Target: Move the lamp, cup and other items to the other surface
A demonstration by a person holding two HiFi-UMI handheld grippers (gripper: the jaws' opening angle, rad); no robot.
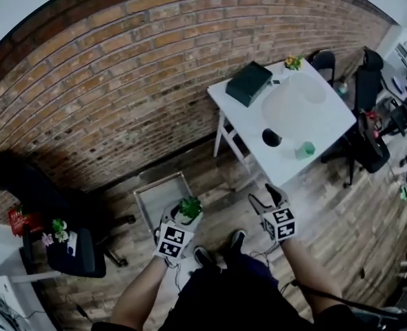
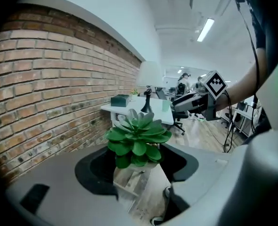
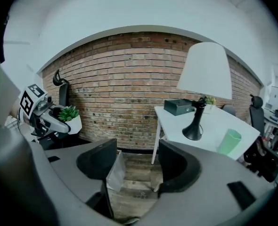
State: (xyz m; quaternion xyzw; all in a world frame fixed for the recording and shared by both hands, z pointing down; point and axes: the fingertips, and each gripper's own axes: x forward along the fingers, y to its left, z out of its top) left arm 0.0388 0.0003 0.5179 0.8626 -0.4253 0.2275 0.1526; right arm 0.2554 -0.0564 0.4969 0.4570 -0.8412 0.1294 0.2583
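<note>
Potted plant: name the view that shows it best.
The left gripper view: the potted plant fills the middle, leaves sharp, its pot gripped between the left tongs. The head view shows it small, from above; the right gripper view shows it small too, at the far left.

Person's L forearm (image 1: 140, 289) and R forearm (image 1: 305, 266) are both bare and reach fwd, spreading slightly apart. L hand-held gripper (image 1: 183, 219) has its jaws closed on the white pot of a small potted succulent (image 1: 189, 207), which is upright and off the floor. R hand-held gripper (image 1: 267, 200) sits level w/ it, a bit apart, jaws wide, nothing btwn them. Marker cubes (image 1: 281, 224) face up.
</note>
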